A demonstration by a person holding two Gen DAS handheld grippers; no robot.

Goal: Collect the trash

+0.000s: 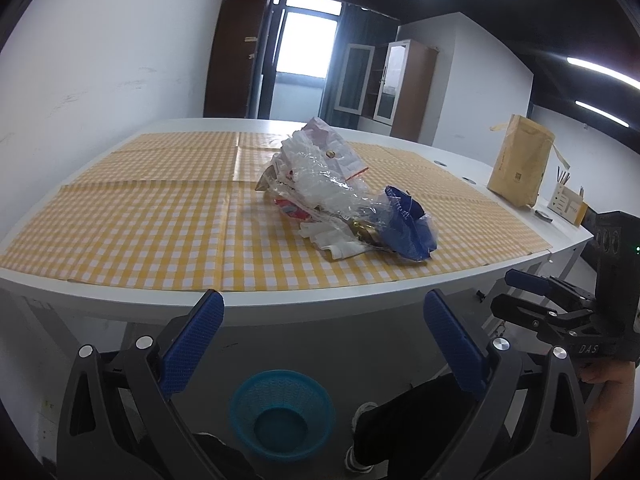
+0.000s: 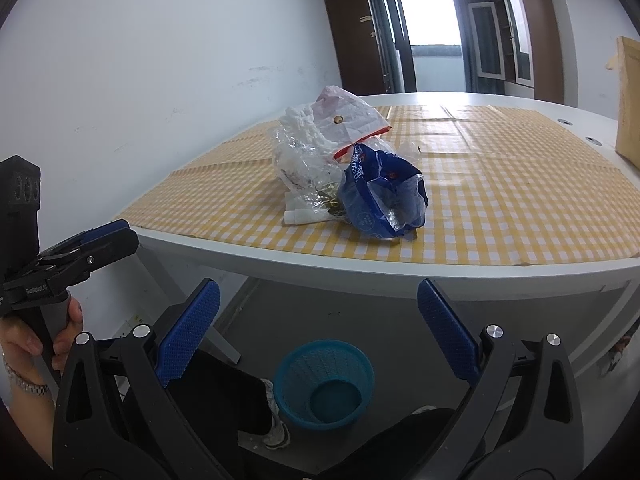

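Both tools are black plastic clamps. The left gripper [image 1: 323, 322] carries two blue fingers [image 1: 195, 342] with a fine knurled texture, and round silver screw heads sit on the black arms just behind them. The right gripper [image 2: 318, 314] has the same blue textured pads [image 2: 190, 330] and silver screws. The hand [image 2: 38, 342] wears a silver metal-link watch band at the wrist. Dark trousers and pale shoes show below.

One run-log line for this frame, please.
phase: pre-grasp | left tongs: open, empty | right tongs: open, empty | trash pile: on table | blue basket: on floor
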